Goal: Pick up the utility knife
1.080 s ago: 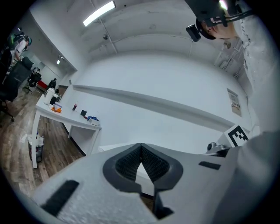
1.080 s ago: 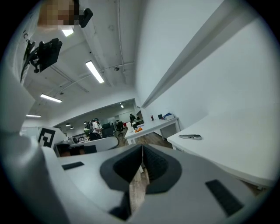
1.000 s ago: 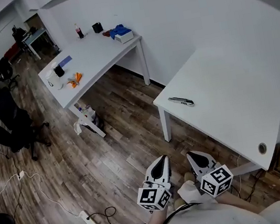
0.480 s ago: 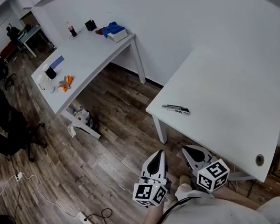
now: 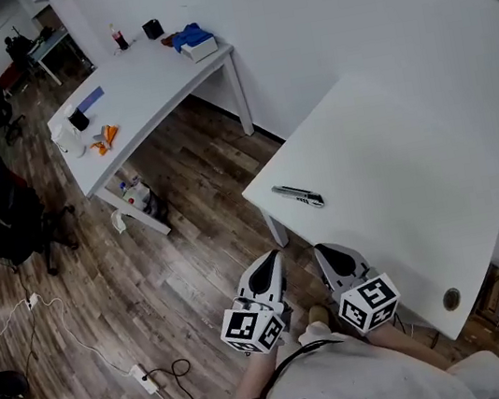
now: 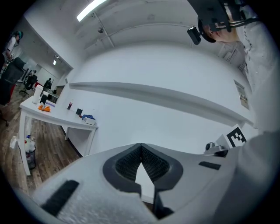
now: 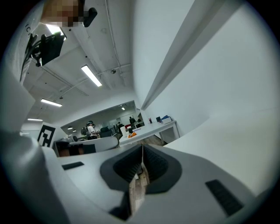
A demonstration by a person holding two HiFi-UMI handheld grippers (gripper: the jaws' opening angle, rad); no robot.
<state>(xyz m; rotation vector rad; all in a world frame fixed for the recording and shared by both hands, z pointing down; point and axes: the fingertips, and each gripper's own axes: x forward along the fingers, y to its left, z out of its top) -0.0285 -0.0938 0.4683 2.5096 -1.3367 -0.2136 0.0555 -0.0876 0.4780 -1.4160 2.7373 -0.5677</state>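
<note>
The utility knife (image 5: 298, 196), dark grey with a pale tip, lies near the front left corner of the white table (image 5: 399, 188) in the head view. Both grippers hang side by side below it, over the floor and short of the table's edge. My left gripper (image 5: 271, 259) has its jaws pressed together with nothing between them, as the left gripper view (image 6: 140, 148) confirms. My right gripper (image 5: 320, 253) is likewise shut and empty, seen also in the right gripper view (image 7: 142, 151). The knife shows in neither gripper view.
A second white table (image 5: 142, 93) stands at the upper left with a bottle (image 5: 118, 38), a blue item on a box (image 5: 193, 40), orange things (image 5: 104, 138) and a mug (image 5: 78, 119). Office chairs (image 5: 6, 216) and floor cables (image 5: 156, 375) lie to the left.
Both grippers have travelled together toward the table; the knife and table corner now sit closer to them and further left in the head view. Jaws stayed shut.
</note>
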